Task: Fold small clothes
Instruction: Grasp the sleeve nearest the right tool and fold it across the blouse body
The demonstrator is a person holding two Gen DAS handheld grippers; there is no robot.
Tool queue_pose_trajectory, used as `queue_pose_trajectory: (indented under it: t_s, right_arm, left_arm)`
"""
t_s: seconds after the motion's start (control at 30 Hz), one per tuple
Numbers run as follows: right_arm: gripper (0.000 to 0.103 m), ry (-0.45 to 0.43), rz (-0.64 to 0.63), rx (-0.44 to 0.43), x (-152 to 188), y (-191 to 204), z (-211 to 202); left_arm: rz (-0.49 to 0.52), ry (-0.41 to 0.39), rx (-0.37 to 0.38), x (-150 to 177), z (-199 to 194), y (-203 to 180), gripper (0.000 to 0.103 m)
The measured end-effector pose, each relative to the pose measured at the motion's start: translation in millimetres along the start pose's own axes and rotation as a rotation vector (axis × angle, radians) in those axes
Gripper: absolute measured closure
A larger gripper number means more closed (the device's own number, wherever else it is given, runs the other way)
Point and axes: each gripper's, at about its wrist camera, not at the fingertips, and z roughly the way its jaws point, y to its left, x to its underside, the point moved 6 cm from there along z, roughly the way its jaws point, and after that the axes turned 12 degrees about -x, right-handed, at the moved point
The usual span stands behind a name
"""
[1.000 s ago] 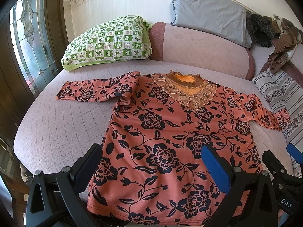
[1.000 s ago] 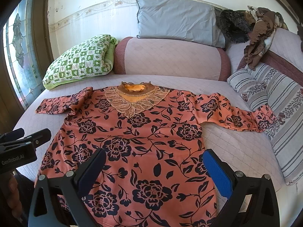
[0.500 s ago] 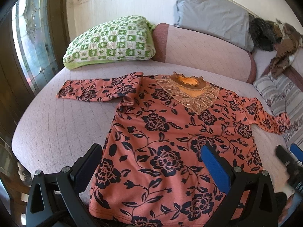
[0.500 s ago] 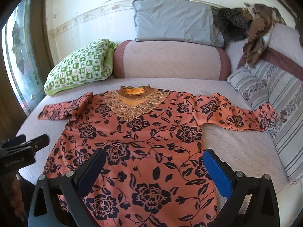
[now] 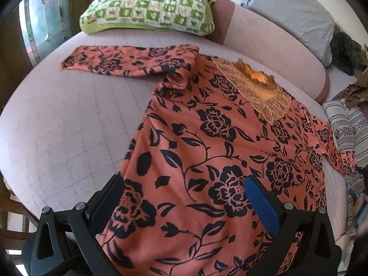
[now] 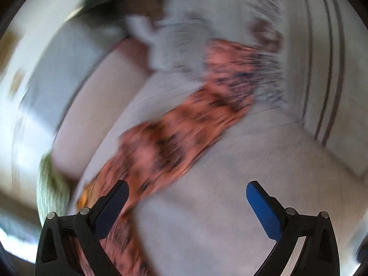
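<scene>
both tongs (image 5: 184, 203) (image 6: 187, 199) are gaping empty over the shirt (image 5: 218, 149), risking bunching its sleeve (image 6: 184, 124) if the right grabs carelessly.

coral floral top (image 5: 207, 151) flat, sleeves outspread

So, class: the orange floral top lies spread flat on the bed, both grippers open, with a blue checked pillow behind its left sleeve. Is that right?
One detail is wrong: the checked pillow is green and white, not blue, as the left wrist view shows. The floral top does lie spread on the bed, and the left gripper and right gripper are both open.
</scene>
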Motion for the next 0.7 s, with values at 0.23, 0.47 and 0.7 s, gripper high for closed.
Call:
queue_pose_trajectory:
  t_s: [0.23,0.47,0.7]
  right_arm:
    - [0.009,-0.068,0.13,0.106,-68.1,-46.2,39.8]
    - [0.021,-0.123,0.142,0.287,-78.9,-46.6,63.6]
    - [0.072,-0.134,0.141,0.387,-69.5,-44.3,55.2]
  left_arm:
    - [0.041,-0.006,0.094,-9.2,13.0,-28.1,0.0]
    - [0.084,-0.007,0.136,-14.8,29.0,-39.7,0.0]
    - [0.069,-0.034,0.149,-13.7,32.8,-22.6,0.0]
